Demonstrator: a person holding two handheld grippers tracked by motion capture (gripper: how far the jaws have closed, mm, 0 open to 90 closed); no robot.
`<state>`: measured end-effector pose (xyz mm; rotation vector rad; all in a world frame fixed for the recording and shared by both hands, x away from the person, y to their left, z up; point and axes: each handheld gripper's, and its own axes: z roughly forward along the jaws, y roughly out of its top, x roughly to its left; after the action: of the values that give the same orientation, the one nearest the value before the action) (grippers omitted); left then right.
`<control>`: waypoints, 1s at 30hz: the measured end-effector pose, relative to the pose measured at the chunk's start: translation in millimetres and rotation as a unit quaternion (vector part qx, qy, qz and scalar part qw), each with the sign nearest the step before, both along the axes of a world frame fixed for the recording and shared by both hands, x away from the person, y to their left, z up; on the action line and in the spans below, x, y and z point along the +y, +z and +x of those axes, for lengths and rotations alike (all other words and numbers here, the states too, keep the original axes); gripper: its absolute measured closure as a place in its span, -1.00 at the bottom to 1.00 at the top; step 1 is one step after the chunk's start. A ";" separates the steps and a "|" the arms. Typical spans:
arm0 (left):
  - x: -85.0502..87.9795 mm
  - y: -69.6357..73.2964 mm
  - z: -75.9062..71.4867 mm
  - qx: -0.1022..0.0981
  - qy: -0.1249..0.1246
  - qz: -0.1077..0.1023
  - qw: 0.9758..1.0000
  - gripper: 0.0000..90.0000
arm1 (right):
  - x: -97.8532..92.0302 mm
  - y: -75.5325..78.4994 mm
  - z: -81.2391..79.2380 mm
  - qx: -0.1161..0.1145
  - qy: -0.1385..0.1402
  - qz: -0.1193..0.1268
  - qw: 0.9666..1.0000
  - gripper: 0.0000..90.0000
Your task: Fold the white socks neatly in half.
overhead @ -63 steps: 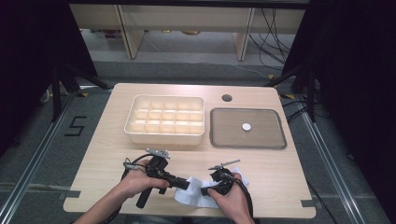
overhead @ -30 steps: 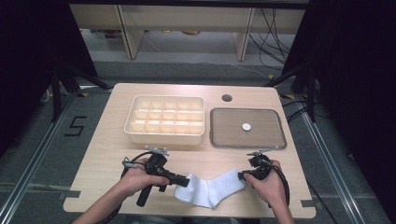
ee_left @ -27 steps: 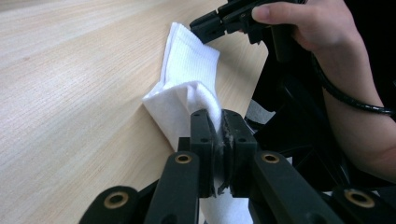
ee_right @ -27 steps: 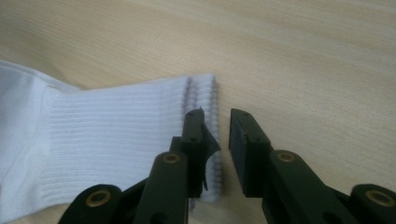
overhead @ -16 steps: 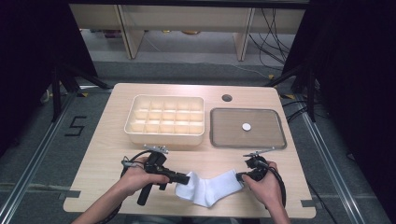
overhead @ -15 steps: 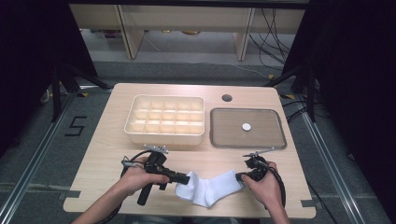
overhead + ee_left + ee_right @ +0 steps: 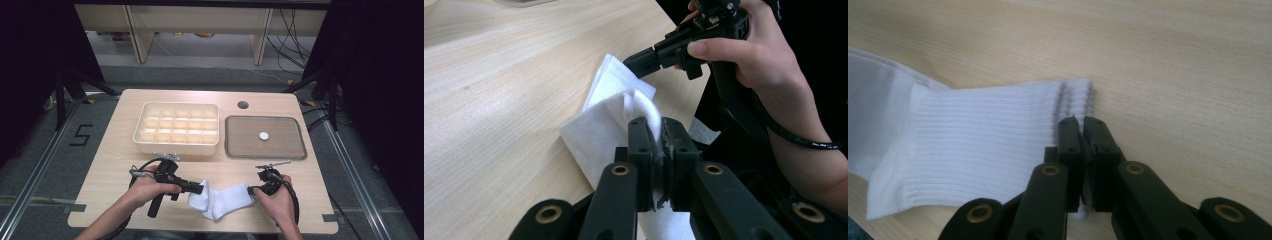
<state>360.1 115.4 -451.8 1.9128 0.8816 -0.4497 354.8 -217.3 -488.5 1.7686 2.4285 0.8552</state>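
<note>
From the high view, the white sock [image 7: 220, 200] lies near the front edge of the table [image 7: 110, 165], its long axis running left to right between your two hands. Your left gripper [image 7: 196, 189] pinches the left end and your right gripper [image 7: 251, 189] the right end, so each hand is equally close to its own end. Beyond the sock, the compartment tray [image 7: 176, 129] sits left of centre and the flat grey tray [image 7: 265, 137], with a small white disc [image 7: 263, 135] on it, toward the right edge; both stand well apart from the sock, and nothing lies in your way.

In the left gripper view, your left gripper [image 7: 658, 132] has its jaws pressed together on a raised fold of the sock [image 7: 599, 130]. Your right hand [image 7: 754, 47] and its gripper meet the far end.

In the right gripper view, your right gripper [image 7: 1082, 125] is clamped narrow on the ribbed cuff [image 7: 1075, 102], which lies flat on the wood; the sock stretches away to the left.
</note>
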 end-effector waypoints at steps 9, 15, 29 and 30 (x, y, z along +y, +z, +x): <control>0.6 -0.1 1.3 -0.004 0.001 -0.010 1.000 0.86 | 7.4 3.8 -3.0 -0.005 -0.017 0.015 1.000 0.89; -0.7 0.4 1.6 -0.006 0.001 -0.002 1.000 0.86 | -0.9 10.8 -4.5 -0.012 -0.012 0.000 1.000 1.00; -5.9 0.2 2.3 -0.008 -0.003 0.001 1.000 0.86 | 11.7 0.1 -8.0 0.002 -0.006 -0.010 1.000 1.00; -6.4 -0.1 2.2 -0.009 -0.003 0.001 1.000 0.86 | 12.4 0.3 -8.4 0.008 -0.004 -0.010 1.000 1.00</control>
<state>362.3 109.0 -451.9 1.9180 0.8655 -0.4352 346.4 -204.9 -488.1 1.7843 2.4277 0.8175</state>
